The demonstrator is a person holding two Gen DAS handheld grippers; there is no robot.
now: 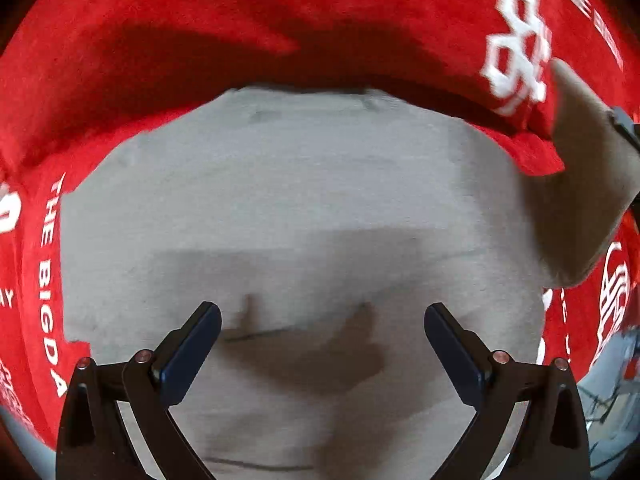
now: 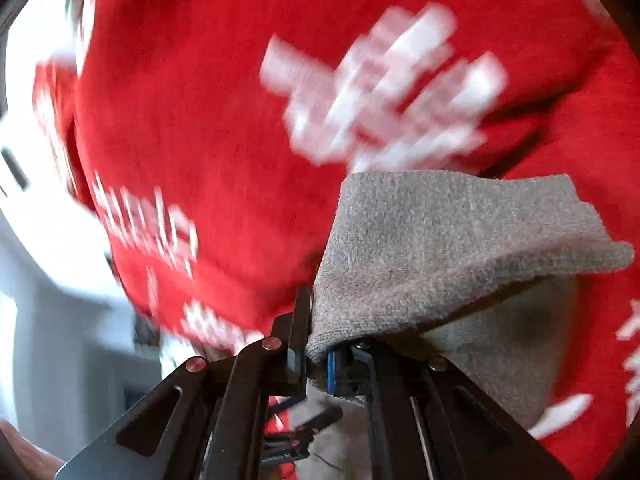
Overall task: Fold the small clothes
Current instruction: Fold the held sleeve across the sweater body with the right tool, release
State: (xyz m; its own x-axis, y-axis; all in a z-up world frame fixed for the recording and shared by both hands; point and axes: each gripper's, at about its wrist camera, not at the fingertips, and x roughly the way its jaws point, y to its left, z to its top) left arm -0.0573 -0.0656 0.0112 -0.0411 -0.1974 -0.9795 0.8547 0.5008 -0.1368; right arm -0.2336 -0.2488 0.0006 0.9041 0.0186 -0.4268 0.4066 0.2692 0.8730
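Right tongs (image 2: 316, 364) clamped on lifted right corner of grey cloth (image 1: 296, 208); left tongs (image 1: 322, 344) agape, empty, above near edge; fold presumably leftward.

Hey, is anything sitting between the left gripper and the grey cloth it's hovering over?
Nothing visible. The left gripper is open directly above the grey cloth, which lies on the red printed blanket. The right gripper has one corner pinched and lifted at the right side, away from the open fingers.
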